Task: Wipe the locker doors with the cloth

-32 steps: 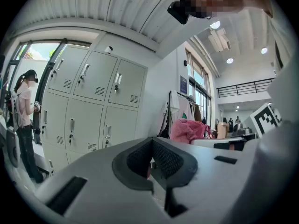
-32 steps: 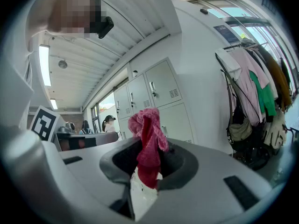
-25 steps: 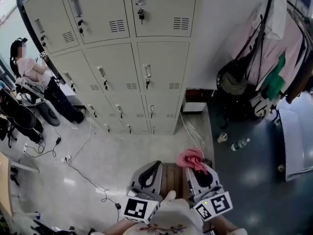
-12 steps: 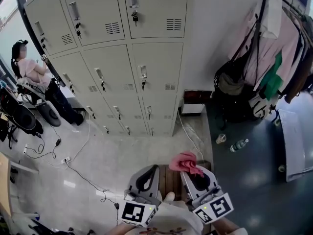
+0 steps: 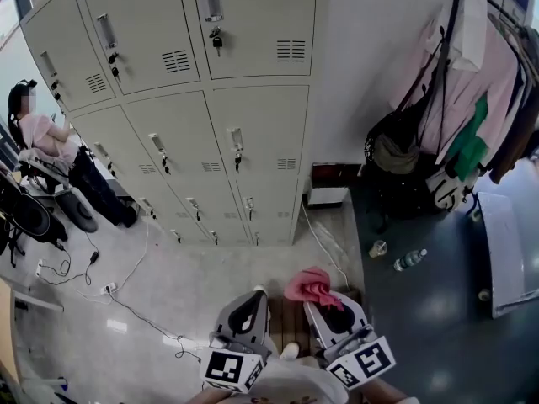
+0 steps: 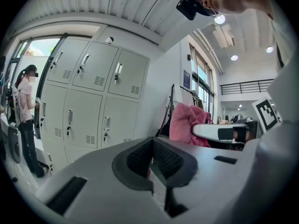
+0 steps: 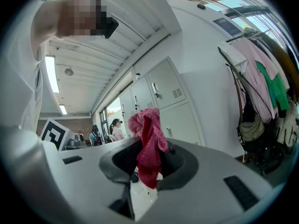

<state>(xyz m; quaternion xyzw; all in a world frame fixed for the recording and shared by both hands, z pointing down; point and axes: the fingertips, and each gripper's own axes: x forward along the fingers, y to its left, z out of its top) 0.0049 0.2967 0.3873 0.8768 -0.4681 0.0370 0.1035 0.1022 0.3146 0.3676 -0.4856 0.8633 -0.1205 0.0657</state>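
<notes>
Pink cloth (image 7: 147, 136) sits clamped in the right hand-held gripper (image 7: 145, 169).

pink-red cloth (image 5: 312, 285); pale grey locker doors (image 5: 253, 129); green garment (image 5: 468, 141); dark blue-grey floor (image 5: 421, 326)

Over the last second I watch the lockers (image 5: 210, 108) drift down and to the left in the head view, so more of the top row's doors shows, and the person (image 5: 38, 137) beside them ends up closer to the left edge. The left gripper (image 5: 253, 298) and right gripper (image 5: 317, 303) sink lower and a little left too, their marker cubes now almost at the bottom edge. The pink cloth (image 5: 310, 286) pinched in the right one travels with it.
</notes>
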